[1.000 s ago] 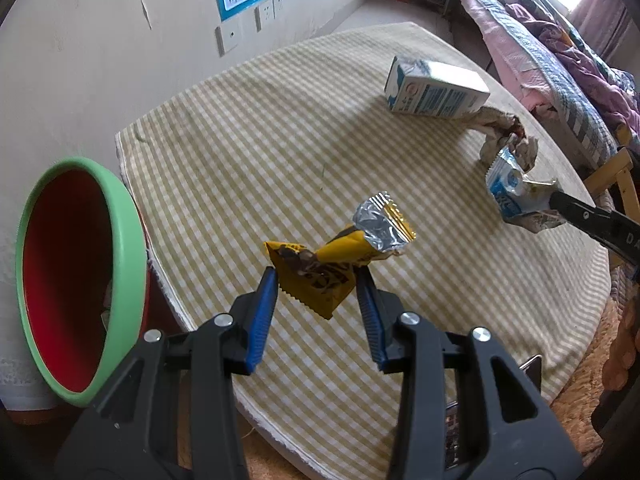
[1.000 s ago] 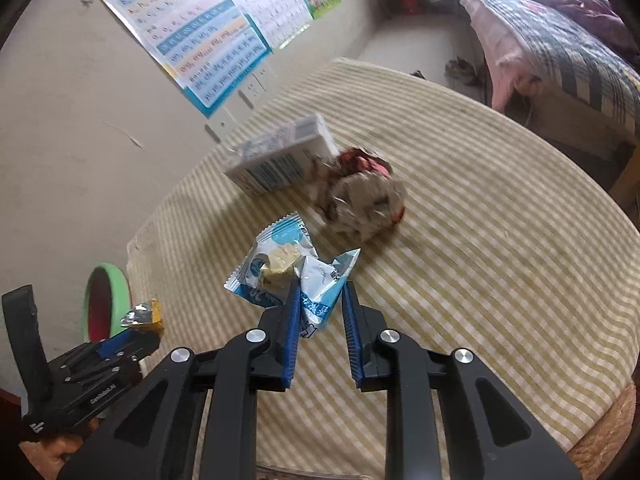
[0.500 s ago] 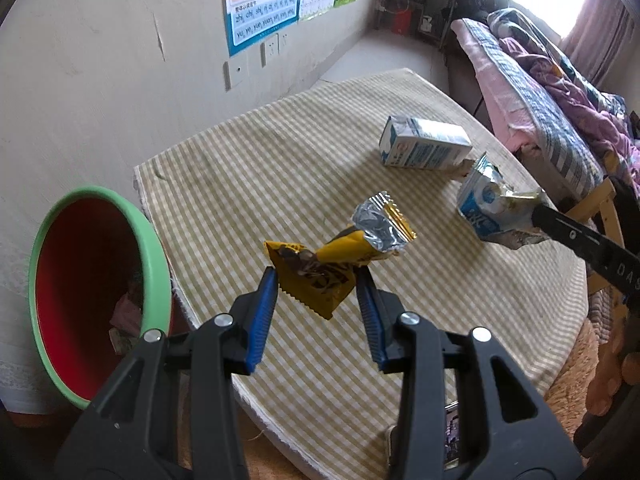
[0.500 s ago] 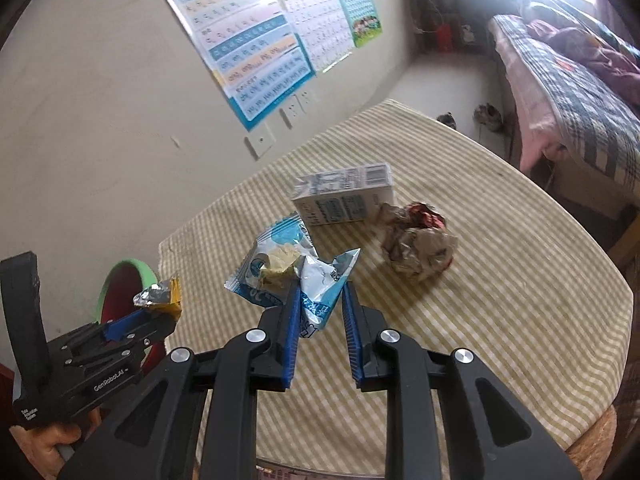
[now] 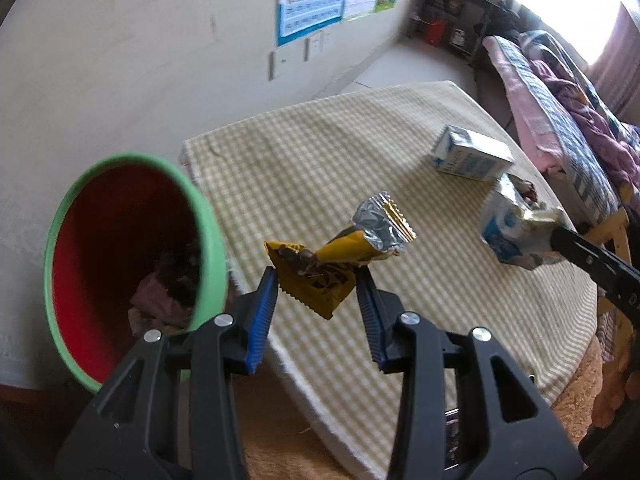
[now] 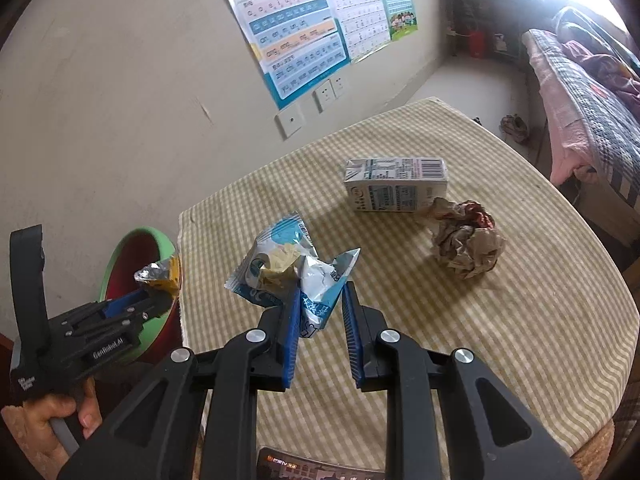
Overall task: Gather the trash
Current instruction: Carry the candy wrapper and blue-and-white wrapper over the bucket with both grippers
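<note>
Moved: both grippers have lifted and swung toward the bin since a second ago; more of the red inside now shows in the left wrist view, and the carton and paper ball sit farther off
Table (image 6: 500,320): round, under a yellow-and-white checked cloth, close to the wall
Bin (image 5: 208,240): green rim, red inside, tipped toward the camera just beside the table's edge, with scraps at the bottom
Carton (image 6: 396,190): white and blue, lying on its side on the cloth, long axis across the right wrist view
Paper ball (image 6: 468,240): crumpled brown paper, touching the carton's end
Blue wrapper (image 6: 288,272): torn white-and-blue packet, crumpled, held off the cloth, its open end up and away from the jaws
Yellow wrapper (image 5: 340,260): yellow with a silver torn end, long axis slanting up to the right, above the table's edge near the bin
Right gripper (image 6: 318,312): clenched on the blue wrapper, angled down
Left gripper (image 5: 316,296): grasping the yellow wrapper, angled down; the hand (image 6: 52,420) grips its handle
</note>
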